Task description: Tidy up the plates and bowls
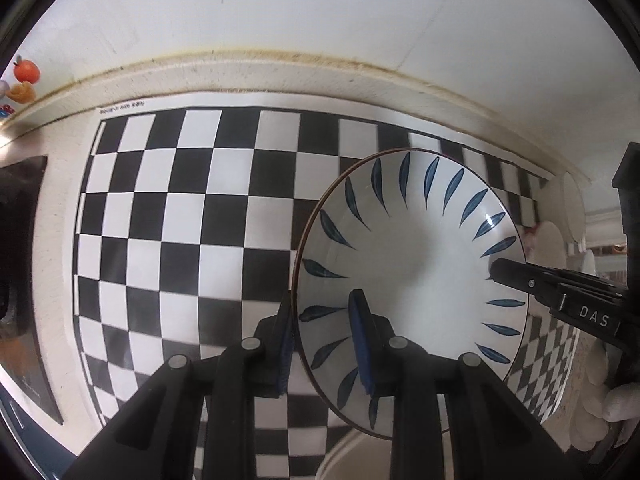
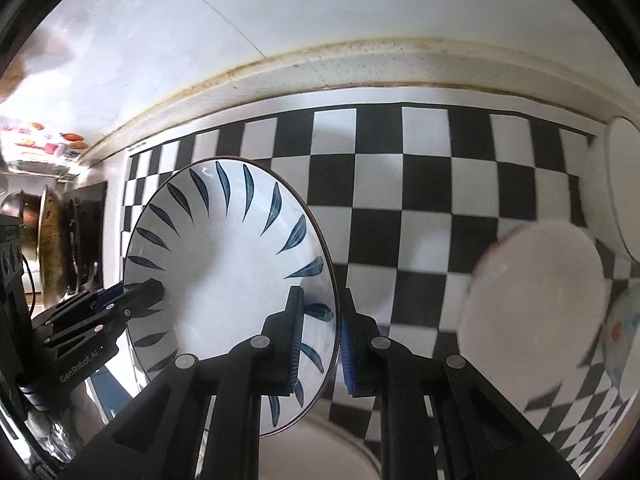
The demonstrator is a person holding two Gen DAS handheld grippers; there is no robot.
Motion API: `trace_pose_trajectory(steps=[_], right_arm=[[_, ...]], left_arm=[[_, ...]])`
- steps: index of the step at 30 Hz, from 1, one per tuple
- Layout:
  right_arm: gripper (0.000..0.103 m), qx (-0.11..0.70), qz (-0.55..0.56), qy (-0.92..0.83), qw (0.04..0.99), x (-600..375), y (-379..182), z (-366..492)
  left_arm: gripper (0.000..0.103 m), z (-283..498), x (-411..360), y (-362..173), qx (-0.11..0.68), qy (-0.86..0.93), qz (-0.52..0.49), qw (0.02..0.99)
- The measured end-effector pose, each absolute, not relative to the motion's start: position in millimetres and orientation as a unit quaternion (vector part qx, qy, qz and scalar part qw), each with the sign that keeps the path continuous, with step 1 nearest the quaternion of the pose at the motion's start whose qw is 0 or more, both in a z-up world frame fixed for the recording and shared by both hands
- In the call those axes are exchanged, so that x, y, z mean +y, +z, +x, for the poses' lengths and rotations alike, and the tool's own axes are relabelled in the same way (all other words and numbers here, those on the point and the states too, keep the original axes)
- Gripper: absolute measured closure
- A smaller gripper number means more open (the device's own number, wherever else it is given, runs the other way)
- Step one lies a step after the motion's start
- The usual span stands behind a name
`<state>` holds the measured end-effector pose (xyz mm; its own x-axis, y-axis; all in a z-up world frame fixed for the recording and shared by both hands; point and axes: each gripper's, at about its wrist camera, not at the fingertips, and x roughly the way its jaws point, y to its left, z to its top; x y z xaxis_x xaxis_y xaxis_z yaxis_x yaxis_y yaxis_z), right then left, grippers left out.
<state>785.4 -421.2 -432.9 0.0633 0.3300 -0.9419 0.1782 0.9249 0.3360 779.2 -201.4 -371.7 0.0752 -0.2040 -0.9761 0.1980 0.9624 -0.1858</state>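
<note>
We pinch the blue-leaf plate (image 1: pixel 408 272) at opposite rim edges: our left gripper (image 1: pixel 324 344) clamps one side, our right gripper (image 2: pixel 320 344) the other, each with one pad inside the rim and one outside. The plate is held above the checkered mat (image 1: pixel 180 208) on the counter (image 1: pixel 280 76). Toward the mat's right edge sit a white plate (image 2: pixel 536 304) and a white bowl (image 2: pixel 612 184), blurred.

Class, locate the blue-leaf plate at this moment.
The blue-leaf plate is held over the checkered mat, gripped at opposite rim edges by the left gripper and right gripper, with a white plate to its right.
</note>
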Motion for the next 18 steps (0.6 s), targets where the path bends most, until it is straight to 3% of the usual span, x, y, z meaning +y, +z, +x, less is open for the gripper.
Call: trace_pose_trajectory(steps=[18], right_arm=[[0.085, 0.628, 0.21, 0.042, 0.748, -432, -350, 644]], left_arm=[[0.08, 693, -197, -297, 0.615, -0.189, 0.032, 0.765]])
